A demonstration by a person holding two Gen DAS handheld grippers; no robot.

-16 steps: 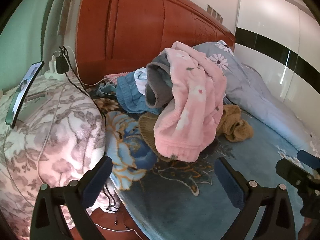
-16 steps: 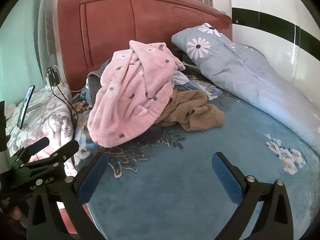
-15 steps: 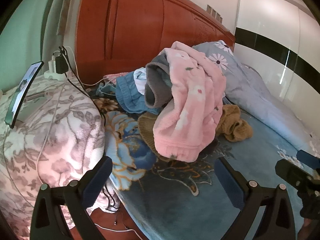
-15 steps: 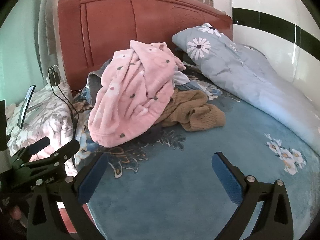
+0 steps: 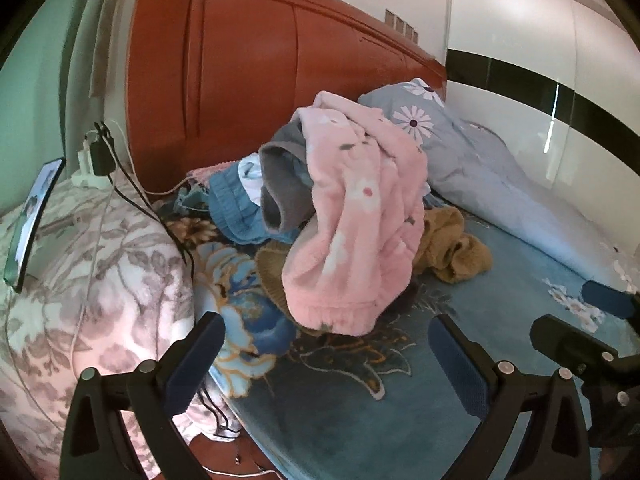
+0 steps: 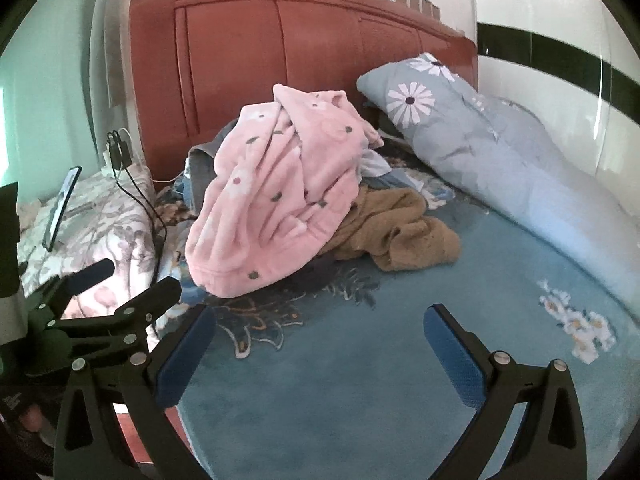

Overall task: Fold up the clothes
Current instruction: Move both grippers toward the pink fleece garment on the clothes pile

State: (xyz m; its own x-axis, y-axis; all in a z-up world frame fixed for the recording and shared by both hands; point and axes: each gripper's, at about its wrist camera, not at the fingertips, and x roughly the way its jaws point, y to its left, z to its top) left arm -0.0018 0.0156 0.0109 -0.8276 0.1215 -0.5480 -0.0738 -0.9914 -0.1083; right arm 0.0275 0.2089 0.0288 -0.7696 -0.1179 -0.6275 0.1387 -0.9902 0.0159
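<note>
1. Little has shifted since half a second ago: both grippers hang over the bed at the same spots, and the clothes pile lies as it did.
2. Left wrist view: the left gripper [image 5: 324, 354] fills the bottom of the frame, its blue-padded fingers [image 5: 194, 362] spread wide and holding nothing. At centre, a pink fleece garment [image 5: 360, 216] drapes over the pile, covering a grey garment [image 5: 282, 176] and touching a brown knit [image 5: 452, 246] to its right. A blue garment [image 5: 236, 208] lies at the pile's left. All rest on the blue floral blanket [image 5: 360, 400]. A phone [image 5: 34, 216] stands propped at the left edge on a floral cover [image 5: 100, 280]. The right gripper [image 5: 592, 332] enters at lower right.
3. Right wrist view: the right gripper [image 6: 320, 354] sits along the bottom, fingers [image 6: 454, 356] wide apart and empty. The pink fleece garment [image 6: 276, 200] heaps left of centre, the brown knit [image 6: 396, 232] beside it. A grey flowered quilt [image 6: 500, 160] runs down the right side, below the red headboard [image 6: 280, 60]. The left gripper [image 6: 104, 312] shows at lower left, open too.
</note>
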